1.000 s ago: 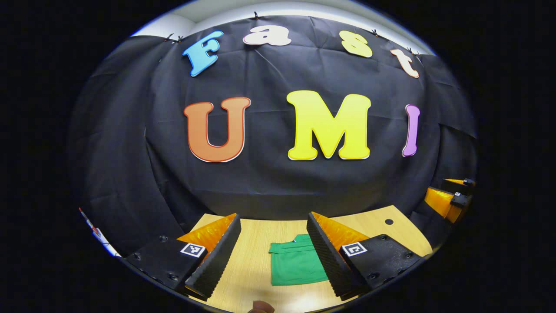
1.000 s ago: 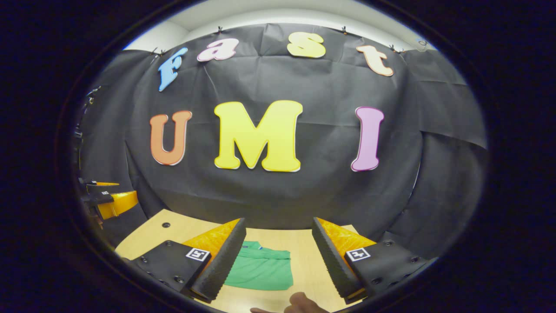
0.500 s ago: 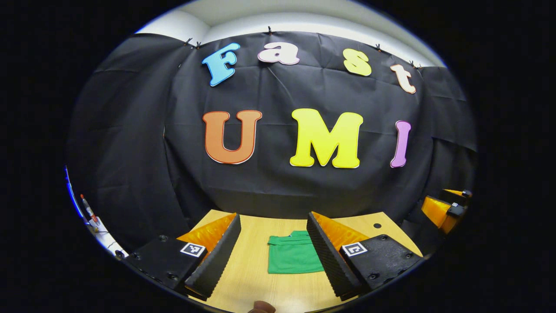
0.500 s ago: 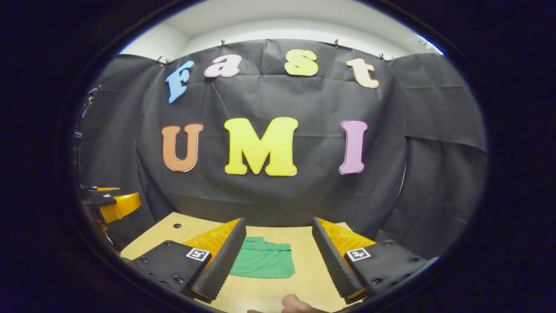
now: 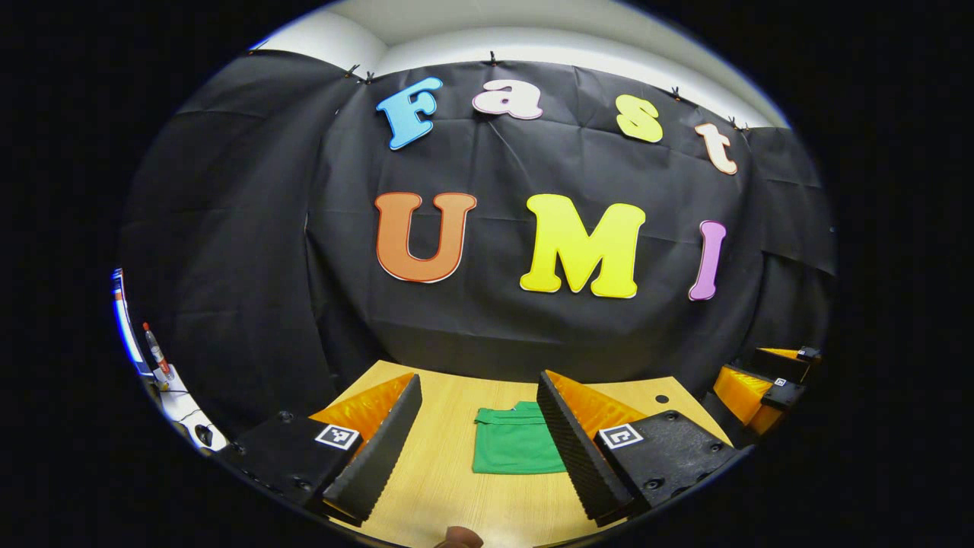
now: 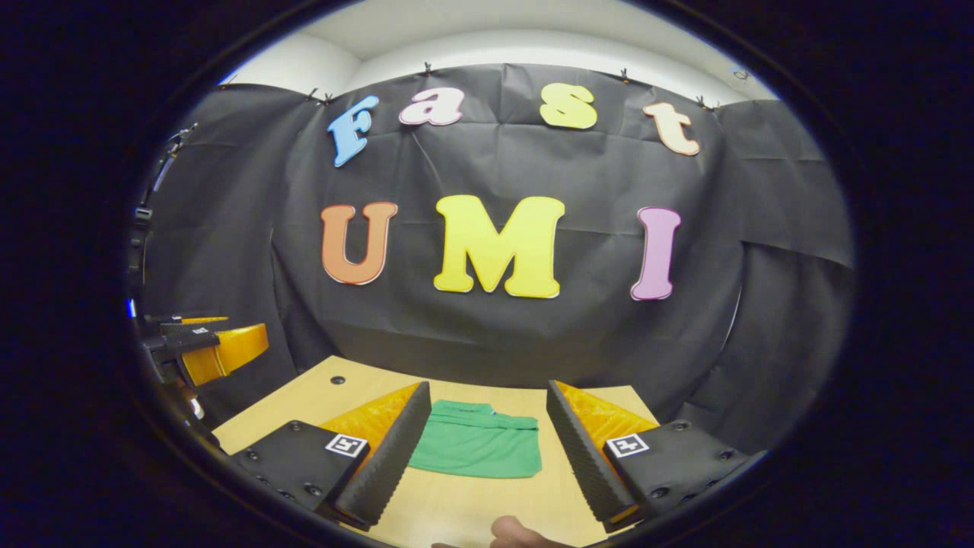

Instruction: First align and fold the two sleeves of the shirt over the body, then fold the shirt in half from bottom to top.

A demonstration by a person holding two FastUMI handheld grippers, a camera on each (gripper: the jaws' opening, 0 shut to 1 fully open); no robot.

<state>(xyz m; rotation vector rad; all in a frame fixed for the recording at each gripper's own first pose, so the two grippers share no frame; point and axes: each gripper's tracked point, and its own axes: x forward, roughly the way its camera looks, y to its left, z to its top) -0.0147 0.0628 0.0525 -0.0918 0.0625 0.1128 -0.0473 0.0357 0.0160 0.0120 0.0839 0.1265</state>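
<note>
Shirt [image 5: 516, 449] of green cloth lies flat on the wooden worktop [image 5: 449, 487], folded into a compact rectangle with its collar end toward the black cloth wall [image 5: 228, 251]. All places below are given from this shirt.

In the left gripper view, far to the left of the shirt, at the edge beyond the cloth wall, stand some small items that I cannot identify. Nearer, the left claw [image 5: 479, 441] is held above the worktop with its fingers wide apart and nothing between them. Its left finger [image 5: 377, 460] is well to the left of the shirt, and its right finger [image 5: 571, 453] covers the right edge of the shirt in the picture; whether it touches the cloth I cannot tell. To the right of the shirt there is a small dark hole [image 5: 662, 398] in the worktop, and farther right the other gripper [image 5: 765, 384] is seen at the side, beyond the worktop edge.

In the right gripper view, far to the left of the shirt [image 6: 479, 450], the other gripper [image 6: 205, 346] is off the side of the worktop [image 6: 472, 510]. The right claw [image 6: 487, 445] is also wide open and has hold of nothing. Its left finger [image 6: 384, 464] overlaps the left edge of the shirt in the picture, and its right finger [image 6: 582, 460] is just to the right of the shirt, apart from it. Below the shirt, a small part of a hand [image 6: 514, 531] shows.
</note>
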